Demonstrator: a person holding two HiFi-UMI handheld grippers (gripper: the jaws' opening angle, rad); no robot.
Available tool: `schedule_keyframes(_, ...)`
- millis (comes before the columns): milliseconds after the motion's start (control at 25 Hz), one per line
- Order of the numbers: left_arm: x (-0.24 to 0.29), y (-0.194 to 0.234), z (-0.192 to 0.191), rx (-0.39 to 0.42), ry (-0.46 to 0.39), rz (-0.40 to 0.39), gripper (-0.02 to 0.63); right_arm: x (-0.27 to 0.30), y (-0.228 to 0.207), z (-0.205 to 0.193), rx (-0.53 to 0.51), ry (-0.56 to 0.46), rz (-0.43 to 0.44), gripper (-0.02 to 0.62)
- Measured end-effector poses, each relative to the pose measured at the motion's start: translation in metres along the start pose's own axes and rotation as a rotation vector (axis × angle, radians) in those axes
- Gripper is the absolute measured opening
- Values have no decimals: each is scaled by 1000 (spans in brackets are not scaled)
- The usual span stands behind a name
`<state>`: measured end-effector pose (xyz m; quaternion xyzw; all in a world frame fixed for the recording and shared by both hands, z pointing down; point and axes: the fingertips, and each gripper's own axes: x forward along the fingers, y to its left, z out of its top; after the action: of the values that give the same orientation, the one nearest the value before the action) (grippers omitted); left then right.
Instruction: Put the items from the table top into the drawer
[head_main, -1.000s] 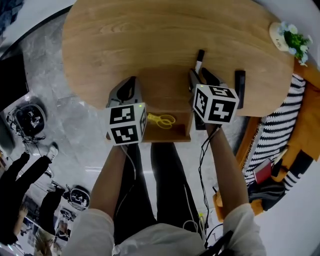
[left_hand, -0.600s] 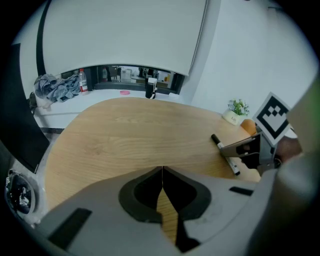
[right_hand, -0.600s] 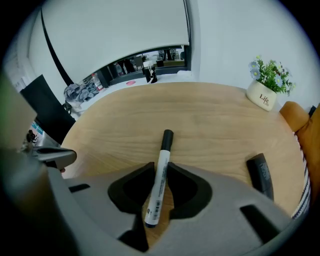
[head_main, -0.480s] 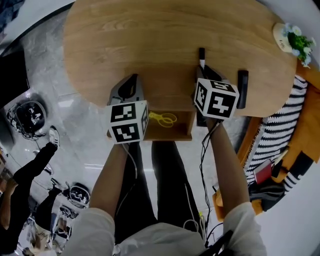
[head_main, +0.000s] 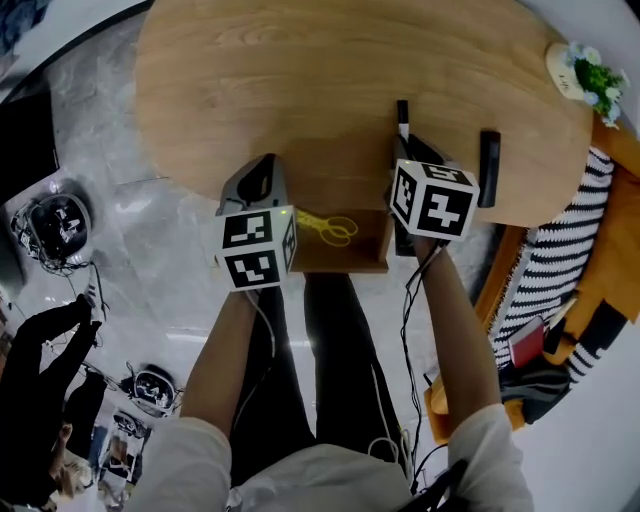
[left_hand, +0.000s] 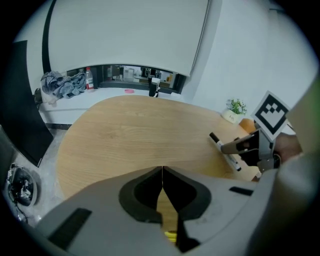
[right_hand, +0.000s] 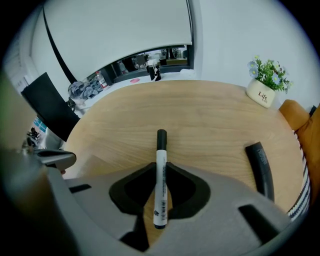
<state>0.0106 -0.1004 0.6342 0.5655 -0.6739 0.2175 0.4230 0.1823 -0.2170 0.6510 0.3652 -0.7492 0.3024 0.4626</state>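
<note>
Two grippers are hovering over the desk (head_main: 330, 80): the right gripper (right_hand: 160, 166) is just closing its jaws on a marker (right_hand: 159, 187); the left gripper (left_hand: 162, 171) is pressing its jaws together, empty.

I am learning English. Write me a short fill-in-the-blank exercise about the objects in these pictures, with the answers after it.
The yellow scissors lie inside the open ____.
The white marker has a ____ cap.
The black bar lies on the wooden ____.
Answers: drawer; black; table.
</note>
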Motion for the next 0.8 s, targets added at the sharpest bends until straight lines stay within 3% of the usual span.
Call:
schedule_keyframes(360,-38,25,-47,-51,12,32,9,-19,54,-28,-125,8,63,57)
schedule_keyframes(800,-83,75,-127,-206,59,133,9,-30,166,-89,-415,91,266,57)
